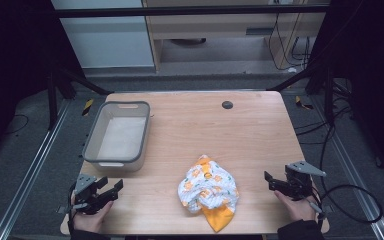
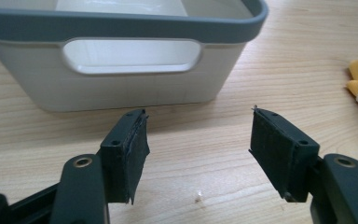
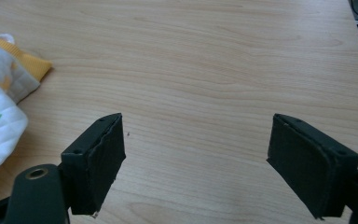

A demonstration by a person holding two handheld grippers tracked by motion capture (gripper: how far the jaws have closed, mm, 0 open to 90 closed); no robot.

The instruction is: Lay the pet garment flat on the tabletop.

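Pale wood grain covers the one table [image 1: 190,120] I work over. In the high view I count one grey-rimmed white bin [image 1: 117,135] at about ten o'clock, one crumpled white cloth with orange flowers and a yellow lining [image 1: 207,192] near six o'clock, and one dark round disc [image 1: 227,105] toward twelve. My left gripper [image 1: 109,188] sits at eight o'clock with jaws apart on nothing; my right gripper [image 1: 269,181] sits at four o'clock, also apart and empty, well clear of the cloth between them.

From the left gripper view [image 2: 198,140], I see the bin's handle cut-out [image 2: 131,56] close at twelve o'clock, and a yellow corner of cloth at three.

From the right gripper view [image 3: 196,154], the cloth's quilted stitching and a green mark show at nine o'clock. I read no writing anywhere.
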